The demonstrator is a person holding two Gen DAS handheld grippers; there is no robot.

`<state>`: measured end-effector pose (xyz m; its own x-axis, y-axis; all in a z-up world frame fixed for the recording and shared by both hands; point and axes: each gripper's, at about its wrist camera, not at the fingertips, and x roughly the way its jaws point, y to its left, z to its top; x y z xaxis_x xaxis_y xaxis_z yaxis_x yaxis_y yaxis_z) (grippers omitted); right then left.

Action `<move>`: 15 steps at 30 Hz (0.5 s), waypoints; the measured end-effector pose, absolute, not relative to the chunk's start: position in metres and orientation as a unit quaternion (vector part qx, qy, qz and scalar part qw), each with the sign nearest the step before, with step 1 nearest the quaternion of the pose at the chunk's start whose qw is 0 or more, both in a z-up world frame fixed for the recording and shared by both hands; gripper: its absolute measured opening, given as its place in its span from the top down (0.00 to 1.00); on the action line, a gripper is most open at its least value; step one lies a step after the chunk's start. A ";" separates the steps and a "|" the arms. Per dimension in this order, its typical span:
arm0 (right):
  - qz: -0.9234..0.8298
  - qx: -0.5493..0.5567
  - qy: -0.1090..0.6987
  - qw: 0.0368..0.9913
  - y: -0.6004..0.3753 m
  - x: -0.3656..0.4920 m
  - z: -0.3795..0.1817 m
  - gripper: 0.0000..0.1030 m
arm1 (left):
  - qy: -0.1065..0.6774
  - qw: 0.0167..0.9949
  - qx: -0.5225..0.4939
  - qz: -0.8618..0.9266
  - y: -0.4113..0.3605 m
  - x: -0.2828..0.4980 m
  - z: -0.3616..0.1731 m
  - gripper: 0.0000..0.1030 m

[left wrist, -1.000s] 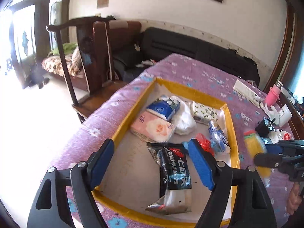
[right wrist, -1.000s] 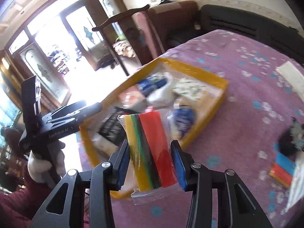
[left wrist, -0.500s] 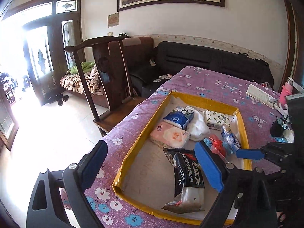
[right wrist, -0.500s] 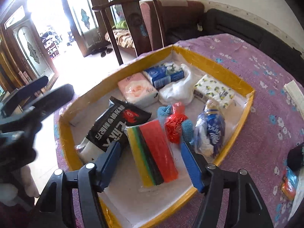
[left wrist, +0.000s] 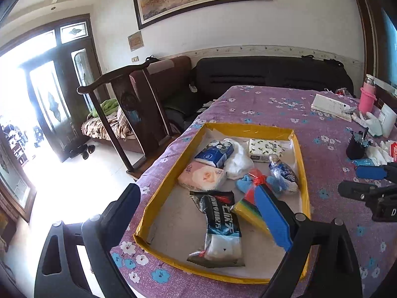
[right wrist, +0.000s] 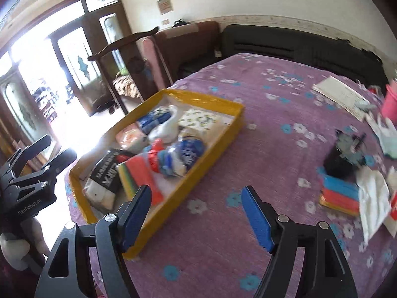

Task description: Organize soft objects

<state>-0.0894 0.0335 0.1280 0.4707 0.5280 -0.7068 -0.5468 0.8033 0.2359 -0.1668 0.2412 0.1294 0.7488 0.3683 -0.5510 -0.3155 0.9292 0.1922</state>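
A yellow-rimmed tray [left wrist: 245, 127] [right wrist: 218, 137] on the purple flowered tablecloth holds several soft packs: tissue packs, a white bag, a black pack [left wrist: 218, 213] and the striped sponge pack [left wrist: 244, 209] [right wrist: 140, 176] lying near its right side. My left gripper [left wrist: 203, 213] is open and empty, hovering above the tray's near end. My right gripper [right wrist: 196, 213] is open and empty, over the cloth to the right of the tray; it also shows in the left wrist view [left wrist: 367, 181]. Another striped sponge pack [right wrist: 340, 195] lies on the cloth at the right.
A black cup [left wrist: 356, 146] [right wrist: 341, 159], white bags [right wrist: 372, 198], a notebook [left wrist: 331, 106], a white glove [left wrist: 369, 121] and a pink bottle [left wrist: 367, 94] sit on the table's right side. A wooden chair [left wrist: 139, 114] stands left of the table, a dark sofa behind it.
My right gripper opened, left the striped sponge pack in the tray and drew back to the right over the cloth. My left gripper rose and stayed open.
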 end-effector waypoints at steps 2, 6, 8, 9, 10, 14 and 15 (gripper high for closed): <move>0.297 0.002 0.406 0.864 0.011 -0.091 0.128 0.23 | 0.304 0.934 0.056 0.177 0.229 -0.166 0.131 0.10; 0.262 0.030 0.399 0.878 -0.039 -0.091 0.127 0.21 | 0.305 0.936 0.081 0.158 0.200 -0.165 0.133 0.09; 0.247 0.044 0.398 0.882 -0.060 -0.091 0.126 0.20 | 0.306 0.936 0.092 0.149 0.187 -0.163 0.132 0.09; 0.237 0.052 0.397 0.885 -0.074 -0.090 0.125 0.20 | 0.307 0.936 0.099 0.143 0.178 -0.162 0.132 0.09; 0.231 0.058 0.396 0.887 -0.083 -0.091 0.125 0.20 | 0.308 0.935 0.105 0.138 0.171 -0.160 0.131 0.09; 0.204 0.083 0.392 0.893 -0.122 -0.089 0.123 0.20 | 0.313 0.933 0.127 0.121 0.144 -0.156 0.128 0.09; 0.196 0.088 0.390 0.895 -0.132 -0.088 0.122 0.20 | 0.316 0.932 0.132 0.116 0.136 -0.155 0.126 0.09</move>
